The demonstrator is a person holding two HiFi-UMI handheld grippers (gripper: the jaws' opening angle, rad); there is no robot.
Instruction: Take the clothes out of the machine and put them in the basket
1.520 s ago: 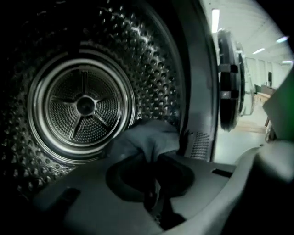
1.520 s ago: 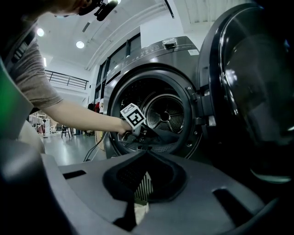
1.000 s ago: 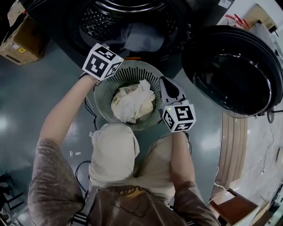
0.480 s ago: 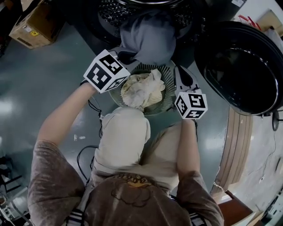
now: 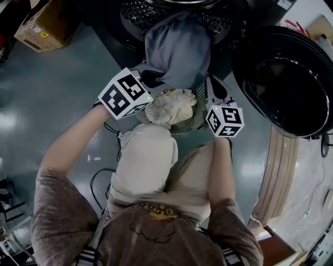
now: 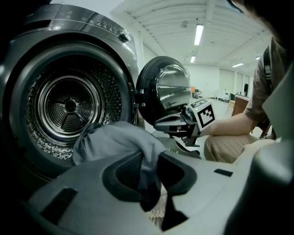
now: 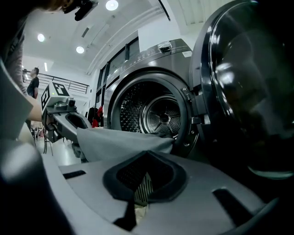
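A grey cloth trails from the machine's drum over the far rim of a round slatted basket. My left gripper is shut on a fold of this cloth; its jaws have just been opening a little, with the cloth still between them. A cream cloth lies in the basket. My right gripper sits at the basket's right rim, shut on the slatted wall.
The round machine door stands swung open at the right. A cardboard box sits on the floor at the far left. The person's knees are close behind the basket. A cable lies on the floor.
The left gripper has drawn the grey cloth out of the drum toward the basket. The cloth now hangs over the basket's far rim. The right gripper has stayed at the rim.
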